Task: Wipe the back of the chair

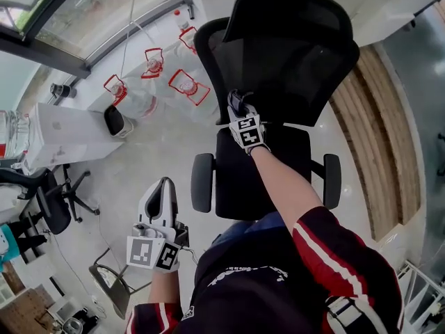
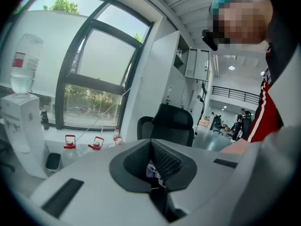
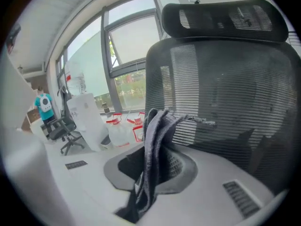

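Pale glossy floor (image 1: 139,152), tall window (image 1: 104,5) | black chair (image 1: 292,54), ribbed mesh back, curved headrest | right gripper (image 1: 240,108) fingers pinching soft grey cloth (image 3: 153,145) near mesh | left gripper (image 1: 161,190) fingers together, empty, low.

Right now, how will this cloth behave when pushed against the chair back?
Probably floppy: the cloth sags in folds from the right gripper. Likely light, since one pinch holds it. It may bunch up on the mesh chair back.

Left claw (image 2: 152,149), jaws together; black chair (image 2: 171,124) beyond.
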### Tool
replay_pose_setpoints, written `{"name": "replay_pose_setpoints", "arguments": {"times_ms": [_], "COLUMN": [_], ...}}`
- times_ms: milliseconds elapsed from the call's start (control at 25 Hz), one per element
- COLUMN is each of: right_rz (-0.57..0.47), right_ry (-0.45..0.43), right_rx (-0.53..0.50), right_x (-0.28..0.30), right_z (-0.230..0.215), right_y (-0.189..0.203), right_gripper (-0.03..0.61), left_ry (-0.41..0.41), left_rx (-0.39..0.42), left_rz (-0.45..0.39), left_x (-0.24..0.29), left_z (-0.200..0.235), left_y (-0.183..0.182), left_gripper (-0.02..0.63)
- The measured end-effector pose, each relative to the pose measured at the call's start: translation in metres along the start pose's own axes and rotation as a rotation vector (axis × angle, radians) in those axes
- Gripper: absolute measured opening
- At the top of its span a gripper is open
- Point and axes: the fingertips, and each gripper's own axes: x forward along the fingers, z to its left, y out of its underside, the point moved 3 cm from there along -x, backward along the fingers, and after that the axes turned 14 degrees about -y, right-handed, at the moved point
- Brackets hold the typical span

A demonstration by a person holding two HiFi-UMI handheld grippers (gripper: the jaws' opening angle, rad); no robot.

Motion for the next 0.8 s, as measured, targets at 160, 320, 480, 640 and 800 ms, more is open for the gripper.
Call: {"name": "replay_pose_setpoints", "arguments": {"times_ms": [160,320,480,640,800], "right_rz": [-0.004,-0.015,-0.016,-0.019,-0.033], "right_ry": [-0.050,-0.110,-0.128,-0.094,-0.033], "right_rx": [-0.017,-0.042,-0.059,-0.073,-0.074], "right_x": [0.017,0.026,0.010,-0.034,-0.099], "right_z": [0.025,0.045,0.055,0.049,0.032], "right_y": [-0.008,-0.022,-0.027,-0.037,-0.038], "right_gripper": [0.064,0.064,0.064,0.064,0.064], "left_ry": [-0.038,-0.061,-0.057,-0.021,0.028], "left_rx": [-0.013,-0.027,-0.028,-0.018,0.001], "left_rz": [-0.006,-0.019,-0.027,-0.058,-0.095], "left_x": [-0.014,-0.021,-0.027,-0.028,-0.024], "left_z": [0.013,0.024,0.022,0.005,-0.020], "left_y": [0.002,0.002,0.002,-0.014,-0.032], "left_gripper": [0.024,0.023,0.023,0.023,0.023]}}
